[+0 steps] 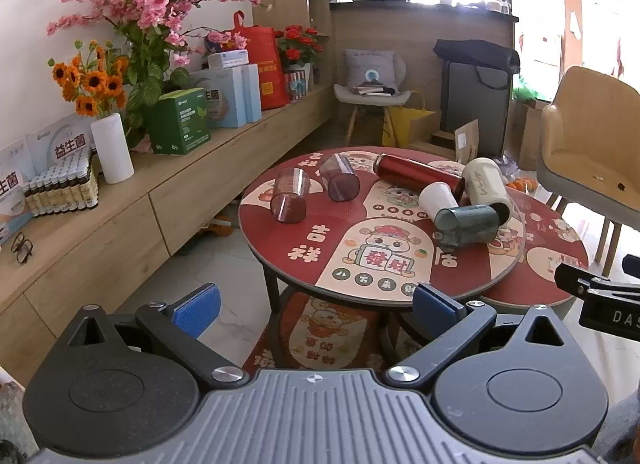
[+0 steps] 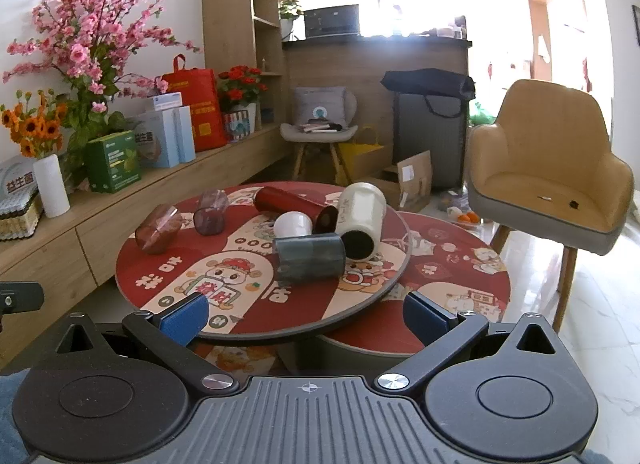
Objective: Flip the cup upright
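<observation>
While six cups lie toppled mid-frame on the round table (image 2: 168,292), left gripper (image 1: 316,306) and right gripper (image 2: 306,316) hang low, fingers spread, grasping nothing.

Glossy red flask (image 2: 295,208); wooden sideboard (image 1: 160,200)

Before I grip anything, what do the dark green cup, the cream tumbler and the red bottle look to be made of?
Dark green cup: translucent tinted plastic, most likely; the tabletop shows faintly through it. Cream tumbler: opaque and matte, possibly coated metal or plastic. Red bottle: glossy, with sharp highlights, probably lacquered metal.
</observation>
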Action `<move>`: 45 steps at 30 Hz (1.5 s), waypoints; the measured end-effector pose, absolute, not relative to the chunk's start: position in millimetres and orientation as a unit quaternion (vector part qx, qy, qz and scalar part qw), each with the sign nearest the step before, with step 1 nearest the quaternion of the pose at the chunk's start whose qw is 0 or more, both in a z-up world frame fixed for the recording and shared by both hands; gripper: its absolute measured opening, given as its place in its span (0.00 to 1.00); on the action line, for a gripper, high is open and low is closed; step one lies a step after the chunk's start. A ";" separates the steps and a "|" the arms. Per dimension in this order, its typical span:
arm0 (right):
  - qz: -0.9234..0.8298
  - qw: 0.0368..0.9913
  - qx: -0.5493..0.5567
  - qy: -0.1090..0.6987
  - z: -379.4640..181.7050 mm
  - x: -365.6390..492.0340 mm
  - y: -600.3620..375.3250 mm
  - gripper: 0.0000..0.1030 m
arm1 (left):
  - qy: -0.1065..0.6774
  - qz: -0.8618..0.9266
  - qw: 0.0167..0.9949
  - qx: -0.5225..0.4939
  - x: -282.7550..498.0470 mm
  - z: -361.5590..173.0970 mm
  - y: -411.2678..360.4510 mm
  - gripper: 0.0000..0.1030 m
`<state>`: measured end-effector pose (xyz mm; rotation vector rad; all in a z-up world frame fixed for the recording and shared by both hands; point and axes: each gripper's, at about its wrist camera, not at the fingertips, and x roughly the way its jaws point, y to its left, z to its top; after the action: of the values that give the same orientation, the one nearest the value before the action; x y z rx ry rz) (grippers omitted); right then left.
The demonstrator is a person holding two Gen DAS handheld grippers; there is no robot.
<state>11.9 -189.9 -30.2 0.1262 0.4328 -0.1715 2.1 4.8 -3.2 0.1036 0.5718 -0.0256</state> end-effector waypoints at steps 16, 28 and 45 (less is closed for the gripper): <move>-0.089 0.971 0.063 0.211 -29.6 12.2 -191.2 1.00 | 0.283 -0.010 0.958 0.049 2.4 -3.6 6.0 1.00; -0.090 0.971 0.065 0.213 -31.6 12.6 -192.5 1.00 | 0.285 -0.009 0.957 0.050 2.9 -3.9 6.2 1.00; -0.090 0.970 0.067 0.214 -32.4 13.3 -193.8 1.00 | 0.293 -0.001 0.955 0.043 5.7 -4.8 8.0 1.00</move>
<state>13.3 -193.8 -32.4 0.1347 0.4327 -0.1821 5.7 8.0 -4.8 0.0876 0.5948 -0.0026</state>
